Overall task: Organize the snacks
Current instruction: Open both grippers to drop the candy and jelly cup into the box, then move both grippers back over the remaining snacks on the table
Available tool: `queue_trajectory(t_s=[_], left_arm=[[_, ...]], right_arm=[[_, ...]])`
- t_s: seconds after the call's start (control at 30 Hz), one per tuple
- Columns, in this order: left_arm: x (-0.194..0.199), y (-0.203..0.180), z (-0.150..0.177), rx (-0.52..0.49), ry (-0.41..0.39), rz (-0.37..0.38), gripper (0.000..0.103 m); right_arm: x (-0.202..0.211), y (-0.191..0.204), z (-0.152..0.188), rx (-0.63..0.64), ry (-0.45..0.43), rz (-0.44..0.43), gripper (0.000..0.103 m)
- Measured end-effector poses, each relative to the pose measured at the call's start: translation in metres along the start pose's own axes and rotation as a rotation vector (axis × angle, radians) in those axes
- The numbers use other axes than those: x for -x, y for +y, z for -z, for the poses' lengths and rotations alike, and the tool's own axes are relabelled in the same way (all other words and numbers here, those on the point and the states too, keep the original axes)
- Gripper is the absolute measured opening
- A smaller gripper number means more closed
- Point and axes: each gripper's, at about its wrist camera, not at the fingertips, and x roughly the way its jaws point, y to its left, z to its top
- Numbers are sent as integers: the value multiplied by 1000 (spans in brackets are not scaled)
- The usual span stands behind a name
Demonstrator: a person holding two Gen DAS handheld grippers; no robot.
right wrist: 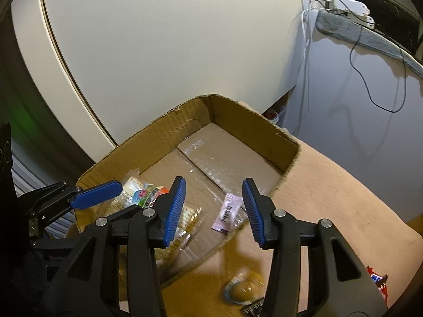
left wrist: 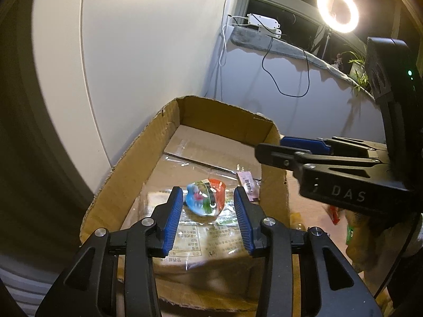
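Note:
A cardboard box (left wrist: 137, 163) stands open on the table. My left gripper (left wrist: 208, 192) hangs open over its near end. A blurred blue, red and green snack packet (left wrist: 205, 198) sits just below its fingers, touching neither pad. Under that packet lies a large clear pack with a printed label (left wrist: 208, 237). A pink sachet (left wrist: 247, 185) lies by the box's right wall. My right gripper (right wrist: 213, 182) is open above the pink sachet (right wrist: 228, 212) with nothing between its pads. It also enters the left wrist view from the right, over the box wall.
Outside the box (right wrist: 164, 132), on the tan table cover, lie a yellow round snack in clear wrap (right wrist: 244, 288) and a red wrapper (right wrist: 378, 280). Red and green packets (left wrist: 334, 214) lie right of the box. A white wall stands close behind. A ring light (left wrist: 338, 9) shines at top right.

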Motion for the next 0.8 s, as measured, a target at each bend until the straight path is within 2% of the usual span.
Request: queue_trajectory(t_s=[0.43,0.57,0.7,0.8], left_arm=[[16,-32,10,-38,-13,51,39],[18,-46,14,-57,-10,73,39],[18,-61,17,-77,0,92,39],[17,-72,21,-93,9,108,39]], right_arm=[[53,-23,32,-41,-33,49,48],[75,-40,46,-70,-47,77,48],[97,-61,65,-103,-54,117,55],[115,-79,83,-137,-55,151,55]])
